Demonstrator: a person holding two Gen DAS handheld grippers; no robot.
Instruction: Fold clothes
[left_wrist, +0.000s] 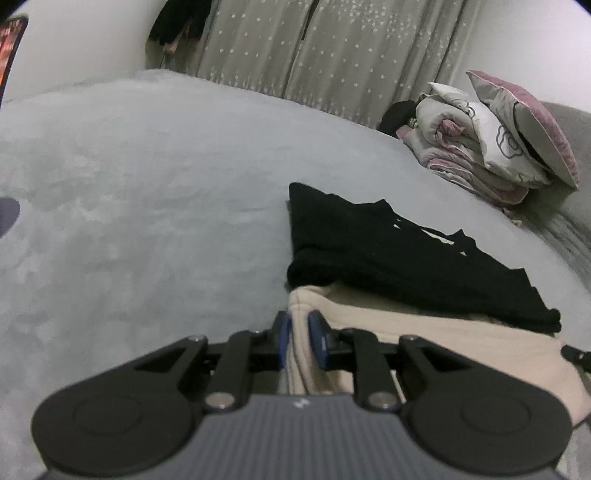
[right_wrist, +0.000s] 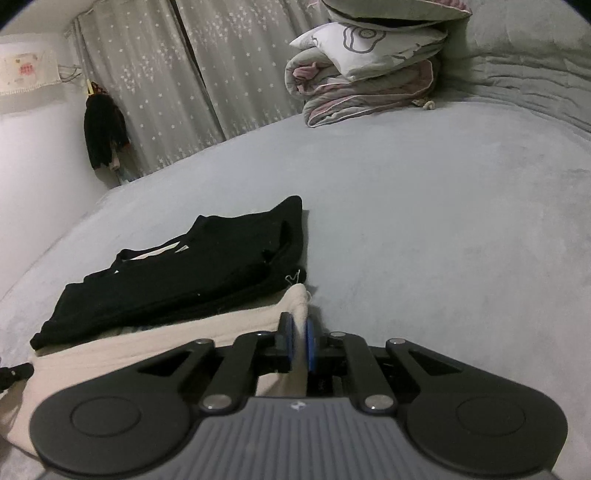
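Both grippers, L (left_wrist: 300, 338) & R (right_wrist: 299, 341), fingers pinched on cream garment (left_wrist: 424, 343) corners, its long axis running between them, black garment (left_wrist: 388, 251) just beyond on bed (left_wrist: 147, 184).

A home bedroom: grey bed (left_wrist: 147, 166), star-print curtains (left_wrist: 295, 48) (drawn), piled bedding (right_wrist: 369, 74).

bed (left_wrist: 147, 184): holds everything
folded garment (left_wrist: 388, 251): lies on cloth (left_wrist: 443, 354)
bedding pile (left_wrist: 480, 140): far behind, well apart
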